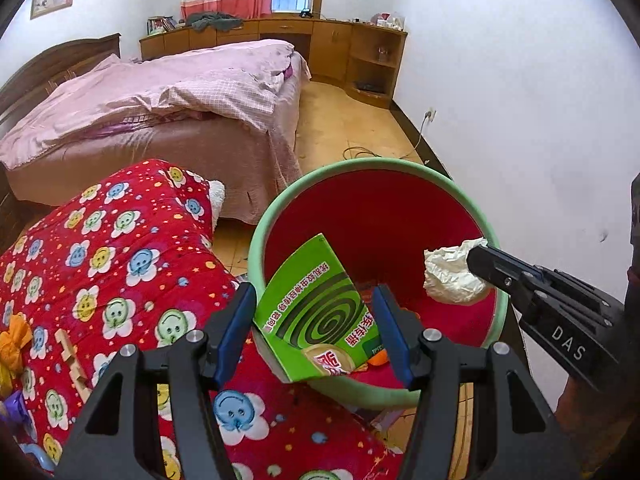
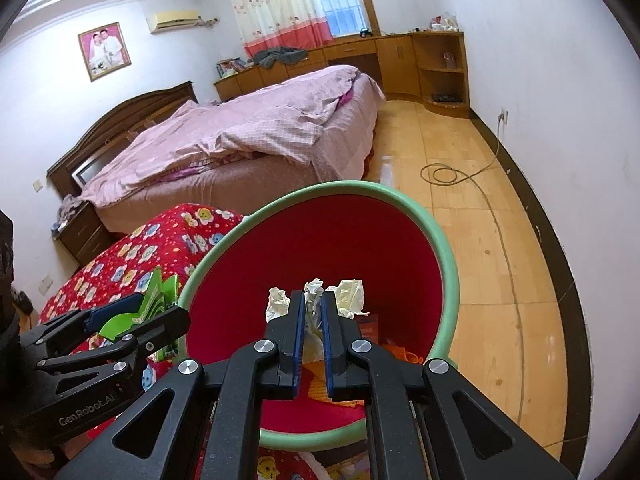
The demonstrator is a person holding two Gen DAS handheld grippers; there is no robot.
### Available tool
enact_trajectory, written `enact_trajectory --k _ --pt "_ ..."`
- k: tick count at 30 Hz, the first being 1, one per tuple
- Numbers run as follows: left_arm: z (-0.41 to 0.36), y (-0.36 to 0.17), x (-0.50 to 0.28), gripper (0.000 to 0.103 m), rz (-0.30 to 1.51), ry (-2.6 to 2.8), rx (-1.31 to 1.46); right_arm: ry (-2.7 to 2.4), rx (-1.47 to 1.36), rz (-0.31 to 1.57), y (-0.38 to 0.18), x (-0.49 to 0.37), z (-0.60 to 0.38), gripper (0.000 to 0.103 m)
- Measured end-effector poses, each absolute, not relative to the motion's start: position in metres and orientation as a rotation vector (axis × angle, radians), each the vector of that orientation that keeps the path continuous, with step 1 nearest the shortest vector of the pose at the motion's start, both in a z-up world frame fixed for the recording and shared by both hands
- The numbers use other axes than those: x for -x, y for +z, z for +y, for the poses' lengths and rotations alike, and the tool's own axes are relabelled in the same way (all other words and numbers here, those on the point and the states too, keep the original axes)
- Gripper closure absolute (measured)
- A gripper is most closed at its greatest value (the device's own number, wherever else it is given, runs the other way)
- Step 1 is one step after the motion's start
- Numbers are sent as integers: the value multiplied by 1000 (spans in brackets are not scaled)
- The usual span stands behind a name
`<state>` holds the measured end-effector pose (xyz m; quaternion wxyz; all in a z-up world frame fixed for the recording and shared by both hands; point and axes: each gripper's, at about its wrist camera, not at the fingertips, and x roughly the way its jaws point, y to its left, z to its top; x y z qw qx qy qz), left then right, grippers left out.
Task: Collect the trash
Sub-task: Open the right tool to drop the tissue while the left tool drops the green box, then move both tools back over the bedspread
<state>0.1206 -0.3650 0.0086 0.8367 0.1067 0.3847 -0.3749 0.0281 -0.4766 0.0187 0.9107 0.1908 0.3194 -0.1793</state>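
A red bin with a green rim (image 1: 276,208) (image 2: 444,264) stands beside the red flowered blanket. My left gripper (image 1: 314,300) is open; a green mosquito-coil box (image 1: 320,312) (image 2: 154,300) sits between its fingers, tilted over the bin's near rim. My right gripper (image 2: 313,300) is shut on a crumpled white paper (image 2: 348,292) (image 1: 452,276) and holds it over the bin's mouth. It shows at the right of the left wrist view (image 1: 476,258). Orange and red scraps (image 2: 404,354) lie in the bin's bottom.
The red flowered blanket (image 1: 120,264) covers the surface at left, with wooden blocks (image 1: 74,360) and an orange wrapper (image 1: 16,340) on it. A pink-covered bed (image 2: 248,136) lies behind. A cable (image 2: 444,174) loops on the wooden floor by the right wall.
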Motion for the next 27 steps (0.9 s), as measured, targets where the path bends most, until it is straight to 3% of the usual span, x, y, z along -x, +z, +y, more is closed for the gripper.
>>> enact_trajectory --k 6,8,14,27 --pt "-368 8 -122 42 818 -795 -210 -363 -405 660 16 -29 -479 90" --pt "-368 7 -124 42 819 -791 -208 -357 -417 659 16 -28 -479 84" --pt "-364 11 -122 32 796 -797 -189 -354 -432 645 17 -26 -479 78" --pt "-342 23 -118 32 802 -766 -153 -365 -426 617 33 -18 -469 52"
